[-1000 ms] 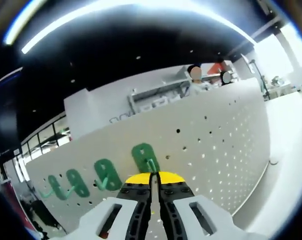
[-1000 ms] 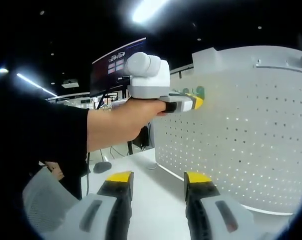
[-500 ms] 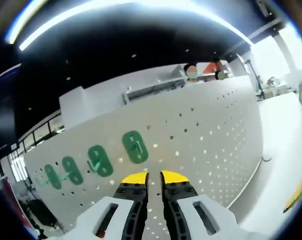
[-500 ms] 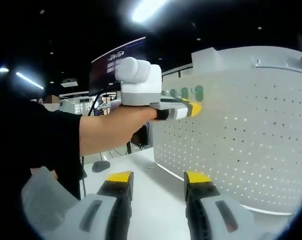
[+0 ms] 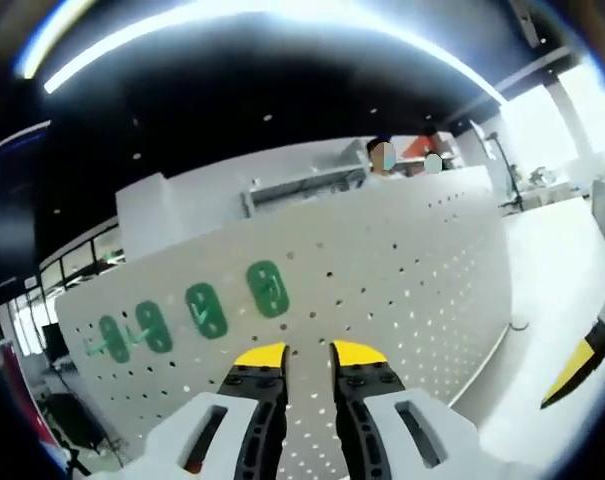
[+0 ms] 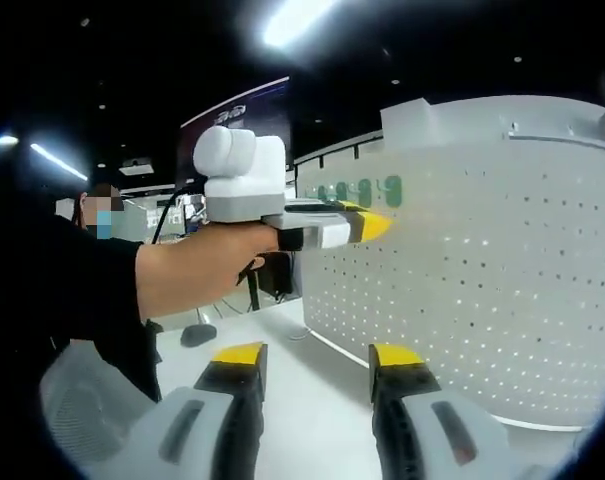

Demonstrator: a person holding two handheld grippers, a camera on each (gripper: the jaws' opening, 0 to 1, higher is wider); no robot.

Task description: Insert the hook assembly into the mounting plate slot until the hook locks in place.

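Four green hooks seated in a row on the white pegboard (image 5: pixel 402 290), the nearest hook (image 5: pixel 268 288) just above the left claw (image 5: pixel 309 352) tips, the rest trailing off to the left of it along the board. Left claw parted a little, nothing between the jaws, held off the pegboard face and not touching it. Right claw (image 6: pixel 316 354) spread wide and empty, low over the white desk (image 6: pixel 312 400) in front of the pegboard. From the right gripper view, left claw level beside the pegboard, gripped by a hand (image 6: pixel 207 265), its yellow tips near the hook row (image 6: pixel 367 190). Insertion judged done for the nearest hook, release step in hand; whether it has locked cannot be told. Next move, by judgement: clear backing off without brushing the hook, hooks and board kept in view. A dark screen beyond the pegboard carrying writing too blurred to read; no brand legible anywhere.
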